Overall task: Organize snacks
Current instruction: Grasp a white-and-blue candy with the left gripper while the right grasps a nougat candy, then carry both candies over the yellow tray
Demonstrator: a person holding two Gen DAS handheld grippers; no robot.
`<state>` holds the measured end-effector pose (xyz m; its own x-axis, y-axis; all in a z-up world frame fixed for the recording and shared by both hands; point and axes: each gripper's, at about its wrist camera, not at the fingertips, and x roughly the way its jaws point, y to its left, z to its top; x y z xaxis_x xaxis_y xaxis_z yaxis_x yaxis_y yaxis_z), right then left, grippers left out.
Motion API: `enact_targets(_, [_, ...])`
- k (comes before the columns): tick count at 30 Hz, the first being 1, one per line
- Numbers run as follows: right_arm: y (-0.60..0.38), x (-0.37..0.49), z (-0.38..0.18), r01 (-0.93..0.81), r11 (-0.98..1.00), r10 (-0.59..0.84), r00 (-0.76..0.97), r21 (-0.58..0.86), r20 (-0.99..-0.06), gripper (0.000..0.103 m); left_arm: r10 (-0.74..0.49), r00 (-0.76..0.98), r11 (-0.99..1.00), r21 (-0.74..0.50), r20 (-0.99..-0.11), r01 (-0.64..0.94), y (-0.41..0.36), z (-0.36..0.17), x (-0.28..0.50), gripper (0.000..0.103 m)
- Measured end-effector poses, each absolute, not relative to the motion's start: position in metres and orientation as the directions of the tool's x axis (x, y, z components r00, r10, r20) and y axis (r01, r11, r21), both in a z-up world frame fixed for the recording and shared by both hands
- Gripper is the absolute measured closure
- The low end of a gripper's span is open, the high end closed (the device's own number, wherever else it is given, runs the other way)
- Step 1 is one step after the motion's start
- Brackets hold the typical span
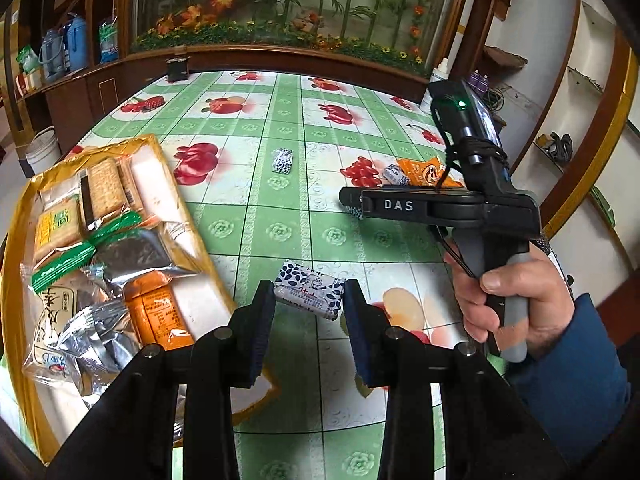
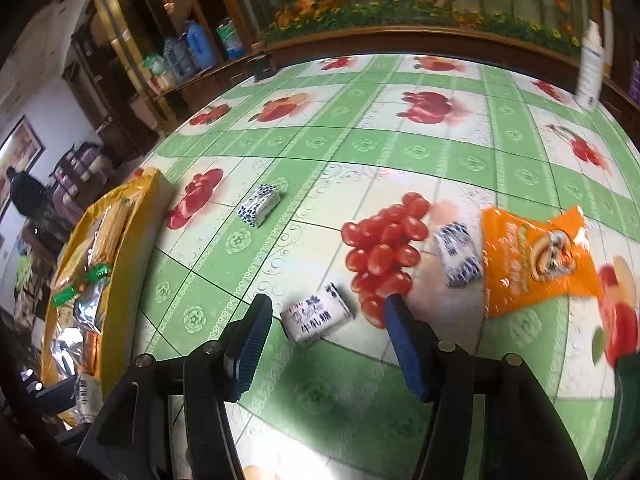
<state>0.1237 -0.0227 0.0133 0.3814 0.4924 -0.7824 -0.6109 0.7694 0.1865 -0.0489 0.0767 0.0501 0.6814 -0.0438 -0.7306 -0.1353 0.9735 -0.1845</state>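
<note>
Many wrapped snacks (image 1: 100, 248) fill yellow tray (image 1: 18, 216); left jaws clamp candy (image 1: 310, 294), right jaws released.

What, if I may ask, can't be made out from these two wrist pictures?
- Left wrist view: the left gripper holds a blue-and-white wrapped candy; its small print is unreadable.
- Left wrist view: the gold-rimmed snack tray is cut off at the left edge.
- Right wrist view: the orange snack packet is motion-blurred, label illegible.
- Right wrist view: whether the right gripper touches its candy.
</note>
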Motion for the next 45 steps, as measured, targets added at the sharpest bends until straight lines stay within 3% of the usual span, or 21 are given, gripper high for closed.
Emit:
enact_targets(2, [-0.019,0.121,0.012,-0.631,0.757,0.496,0.385,0.170,-0.779,0.041,-0.045,0.682,0.972,-0.188,-0.730,-0.138,0.078,0.049,-0.050,0.071])
enact_targets(4, [-0.014,0.114,0.012,-0.652,0.747,0.478,0.396,0.127,-0.784,0.050,-0.041,0.684,0.972,-0.187,-0.728,-0.142,0.079,0.049,-0.052,0.071])
enact_targets(5, [-0.011,0.111,0.012,-0.663,0.741,0.469,0.399,0.105,-0.788,0.063,-0.037,0.686,0.972,-0.186,-0.727,-0.145,0.079,0.049,-0.052,0.071])
enact_targets(6, [-0.010,0.107,0.012,-0.675,0.734,0.459,0.404,0.082,-0.791,0.066,-0.033,0.687,0.971,-0.185,-0.726,-0.149,0.080,0.049,-0.053,0.071])
enact_targets(10, [-0.015,0.104,0.015,-0.666,0.743,0.450,0.416,0.072,-0.790,0.067,-0.023,0.691,0.969,-0.186,-0.722,-0.163,0.084,0.049,-0.055,0.071])
enact_targets(31, [-0.007,0.050,0.064,-0.707,0.622,0.694,0.300,0.336,-0.654,0.067,0.167,0.714,0.956,-0.066,-0.680,-0.286,0.115,0.059,-0.070,0.070])
enact_targets(45, [0.034,0.003,0.059,-0.769,0.527,0.734,0.197,0.362,-0.650,0.067,0.238,0.694,0.923,-0.065,-0.679,-0.379,0.154,0.050,-0.092,0.070])
